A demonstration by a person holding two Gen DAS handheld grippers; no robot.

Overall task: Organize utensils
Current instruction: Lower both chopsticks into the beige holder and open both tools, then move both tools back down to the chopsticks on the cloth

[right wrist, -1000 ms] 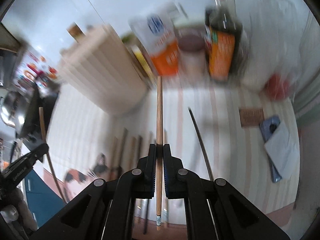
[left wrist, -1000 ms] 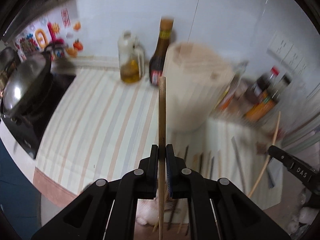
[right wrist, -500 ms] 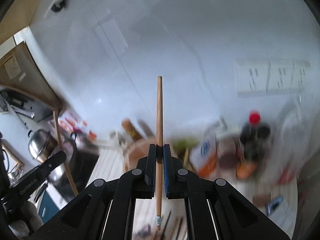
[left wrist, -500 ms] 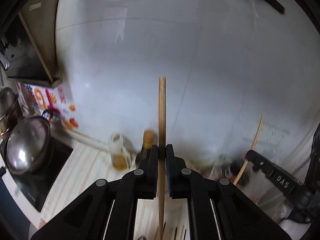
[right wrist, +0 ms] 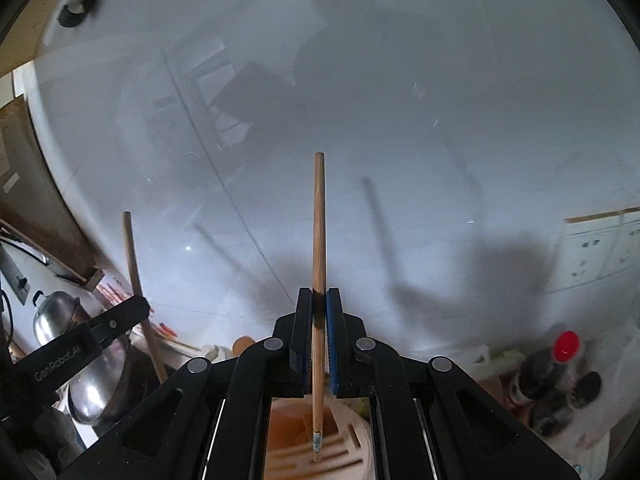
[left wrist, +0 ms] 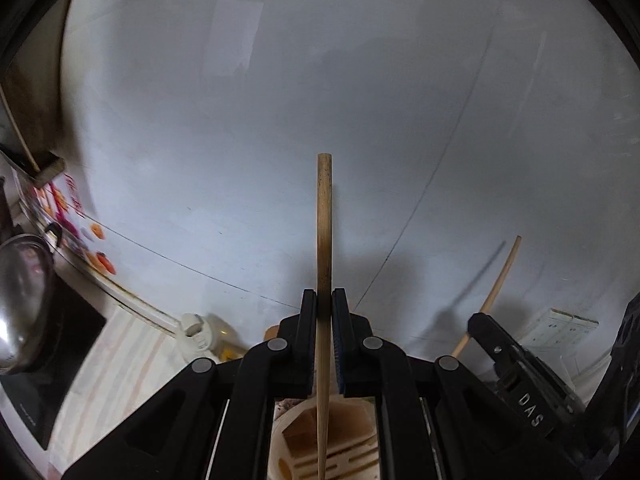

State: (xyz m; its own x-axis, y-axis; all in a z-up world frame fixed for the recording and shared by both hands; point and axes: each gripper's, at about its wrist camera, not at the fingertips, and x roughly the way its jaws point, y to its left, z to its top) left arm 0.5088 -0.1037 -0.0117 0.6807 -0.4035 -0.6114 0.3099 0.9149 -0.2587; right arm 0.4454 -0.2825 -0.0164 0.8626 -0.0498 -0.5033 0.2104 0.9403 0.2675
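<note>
My left gripper (left wrist: 324, 300) is shut on a brown wooden chopstick (left wrist: 324, 220) that stands upright against the white wall. Its lower end hangs over the slotted top of a cream utensil holder (left wrist: 340, 460) just below the jaws. My right gripper (right wrist: 319, 300) is shut on a second, thinner chopstick (right wrist: 319, 220), whose banded tip hangs above the same holder (right wrist: 344, 452). Each wrist view also catches the other gripper from the side: the right gripper (left wrist: 476, 320) with its pale chopstick (left wrist: 500, 280), and the left gripper (right wrist: 140, 306) with its chopstick (right wrist: 134, 264).
A steel pot (left wrist: 20, 300) sits on a black cooktop (left wrist: 48, 360) at the left, beside a striped counter mat (left wrist: 120, 360). An oil jug (left wrist: 200, 336) stands at the wall. Dark sauce bottles (right wrist: 560, 368) crowd the right, under wall sockets (right wrist: 608, 248).
Both grippers rose and tilted upward, each keeping its chopstick. The counter with the loose chopsticks dropped out of view; the wall fills both views and the holder sits right beneath the jaws.
</note>
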